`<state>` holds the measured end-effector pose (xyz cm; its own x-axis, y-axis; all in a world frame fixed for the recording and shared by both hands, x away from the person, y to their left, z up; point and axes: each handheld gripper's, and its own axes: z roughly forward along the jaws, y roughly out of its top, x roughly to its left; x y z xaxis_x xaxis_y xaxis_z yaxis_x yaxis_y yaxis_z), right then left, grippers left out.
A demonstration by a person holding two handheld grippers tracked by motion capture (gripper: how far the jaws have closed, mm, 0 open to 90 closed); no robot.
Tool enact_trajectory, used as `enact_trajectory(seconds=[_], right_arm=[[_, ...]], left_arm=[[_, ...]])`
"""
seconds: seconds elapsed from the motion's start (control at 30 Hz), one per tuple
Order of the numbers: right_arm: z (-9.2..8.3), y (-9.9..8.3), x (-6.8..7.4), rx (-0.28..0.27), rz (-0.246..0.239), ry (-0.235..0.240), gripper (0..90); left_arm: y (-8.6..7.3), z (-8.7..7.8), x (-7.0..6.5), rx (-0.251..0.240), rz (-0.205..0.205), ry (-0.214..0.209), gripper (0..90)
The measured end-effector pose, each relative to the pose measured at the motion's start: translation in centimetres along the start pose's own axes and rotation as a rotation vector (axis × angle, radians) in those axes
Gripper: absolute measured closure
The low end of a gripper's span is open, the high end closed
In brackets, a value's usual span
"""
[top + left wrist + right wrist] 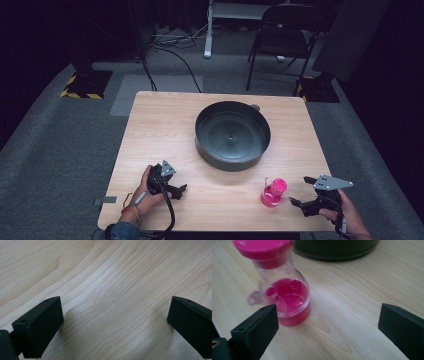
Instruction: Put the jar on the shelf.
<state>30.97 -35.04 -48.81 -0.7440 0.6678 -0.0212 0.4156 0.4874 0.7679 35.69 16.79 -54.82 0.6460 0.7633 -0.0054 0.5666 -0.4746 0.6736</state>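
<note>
The right gripper (302, 191) is held low at the near right corner of the wooden table (160, 130), jaws spread wide with nothing between them, and the pink bottle (273, 193) is seen just beside it, upright on the tabletop and untouched. In the right gripper view the bottle (284, 292) is found ahead of the left jaw, the dark round pan (334, 248) behind it. The left gripper (176, 190) is parked at the near left, jaws likewise wide apart over bare wood
</note>
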Motion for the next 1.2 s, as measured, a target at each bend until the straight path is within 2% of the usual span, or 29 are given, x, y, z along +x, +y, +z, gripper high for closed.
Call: enact_trajectory(seconds=[0.17,0.6,0.93,1.2], right_arm=[[0.1,0.5,0.6,0.005,-0.028,0.013,3.0],[0.1,1.4,1.0,-0.019,-0.033,0.044,3.7],[0.9,2.3,1.4,-0.049,-0.032,0.103,5.2],[1.8,2.8,1.7,-0.038,-0.042,0.134,7.9]], left_arm=[[0.0,0.0,0.0,0.000,0.000,0.000,0.1],[0.0,0.0,0.0,0.000,0.000,0.000,0.1],[0.0,0.0,0.0,0.000,0.000,0.000,0.0],[0.0,0.0,0.0,0.000,0.000,0.000,0.1]])
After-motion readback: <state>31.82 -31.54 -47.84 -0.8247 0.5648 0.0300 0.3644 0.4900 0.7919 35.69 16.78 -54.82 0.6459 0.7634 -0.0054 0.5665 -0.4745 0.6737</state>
